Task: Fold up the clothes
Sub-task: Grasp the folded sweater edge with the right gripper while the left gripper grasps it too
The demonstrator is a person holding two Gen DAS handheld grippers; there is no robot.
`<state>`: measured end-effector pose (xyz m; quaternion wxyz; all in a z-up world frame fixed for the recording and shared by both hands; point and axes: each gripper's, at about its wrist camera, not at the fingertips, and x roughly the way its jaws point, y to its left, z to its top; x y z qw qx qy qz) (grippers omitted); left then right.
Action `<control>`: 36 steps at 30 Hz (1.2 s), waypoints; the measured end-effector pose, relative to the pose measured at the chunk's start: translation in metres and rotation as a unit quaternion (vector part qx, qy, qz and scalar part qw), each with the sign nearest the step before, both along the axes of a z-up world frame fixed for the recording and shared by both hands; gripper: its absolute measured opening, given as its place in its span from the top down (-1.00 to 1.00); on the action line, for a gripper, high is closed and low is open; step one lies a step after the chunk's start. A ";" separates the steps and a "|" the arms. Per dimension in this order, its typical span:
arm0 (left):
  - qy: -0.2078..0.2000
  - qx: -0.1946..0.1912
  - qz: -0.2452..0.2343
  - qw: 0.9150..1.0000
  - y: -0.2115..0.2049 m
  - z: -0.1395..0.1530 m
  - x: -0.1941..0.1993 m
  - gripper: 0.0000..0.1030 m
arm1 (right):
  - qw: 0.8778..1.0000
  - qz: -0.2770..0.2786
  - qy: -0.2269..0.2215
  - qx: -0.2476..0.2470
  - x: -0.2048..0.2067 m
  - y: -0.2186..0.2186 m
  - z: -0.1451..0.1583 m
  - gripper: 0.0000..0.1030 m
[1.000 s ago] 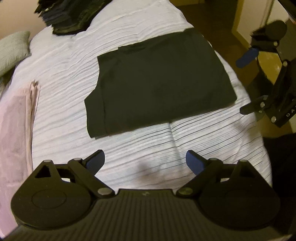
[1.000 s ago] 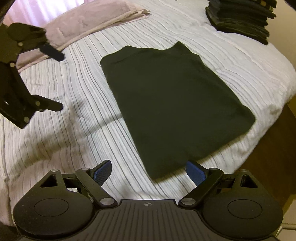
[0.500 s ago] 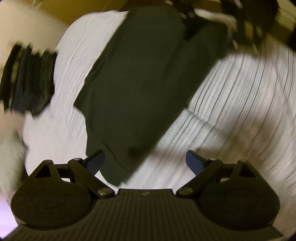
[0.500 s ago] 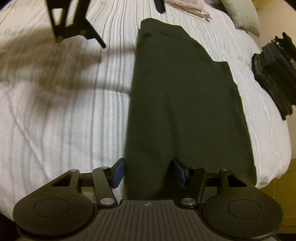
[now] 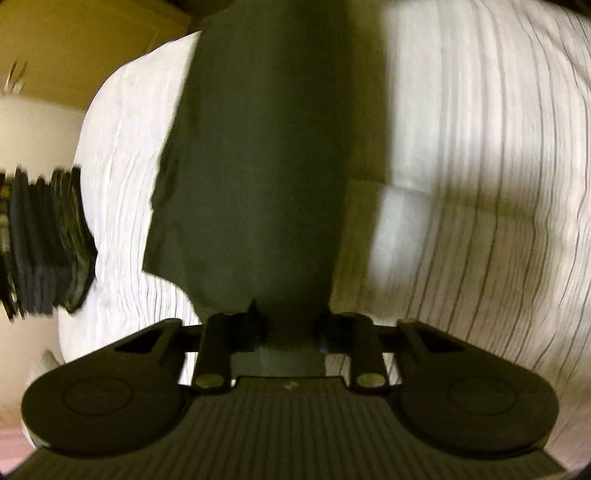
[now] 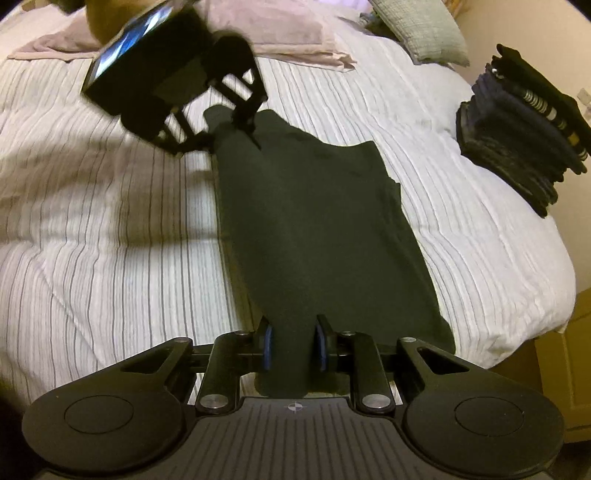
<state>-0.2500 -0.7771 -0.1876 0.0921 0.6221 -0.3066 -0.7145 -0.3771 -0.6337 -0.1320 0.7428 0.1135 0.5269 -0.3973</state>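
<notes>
A dark folded garment (image 6: pixel 321 221) lies lengthwise on the white striped bedspread (image 6: pixel 110 229). My right gripper (image 6: pixel 293 349) is shut on its near end, the cloth bunched between the blue pads (image 6: pixel 266 347). At the far end the left gripper (image 6: pixel 236 125) pinches the other end, seen blurred in the right wrist view. In the left wrist view the same garment (image 5: pixel 266 155) runs away from the left gripper (image 5: pixel 290 328), which is shut on the cloth.
A stack of dark folded clothes (image 6: pixel 524 133) sits at the bed's right side and shows as the stack (image 5: pixel 44 236) in the left wrist view. A pink towel (image 6: pixel 280 33) and a pale green pillow (image 6: pixel 421 29) lie at the head of the bed.
Both grippers moved from hovering open beside the garment to its two opposite ends and closed on the cloth. The left wrist view swung round sharply.
</notes>
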 end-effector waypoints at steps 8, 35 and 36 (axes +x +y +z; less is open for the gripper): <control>0.047 0.073 0.062 0.994 -0.026 0.056 -0.016 0.65 | 0.999 0.022 0.025 -0.032 0.021 0.024 -0.019 -0.60; 0.151 0.121 0.124 0.973 0.046 0.172 -0.032 0.67 | 0.992 0.007 0.099 -0.073 -0.031 0.052 0.116 0.60; 0.155 0.118 0.124 0.973 0.049 0.177 -0.033 0.67 | 0.992 0.007 0.101 -0.077 -0.033 0.054 0.122 0.61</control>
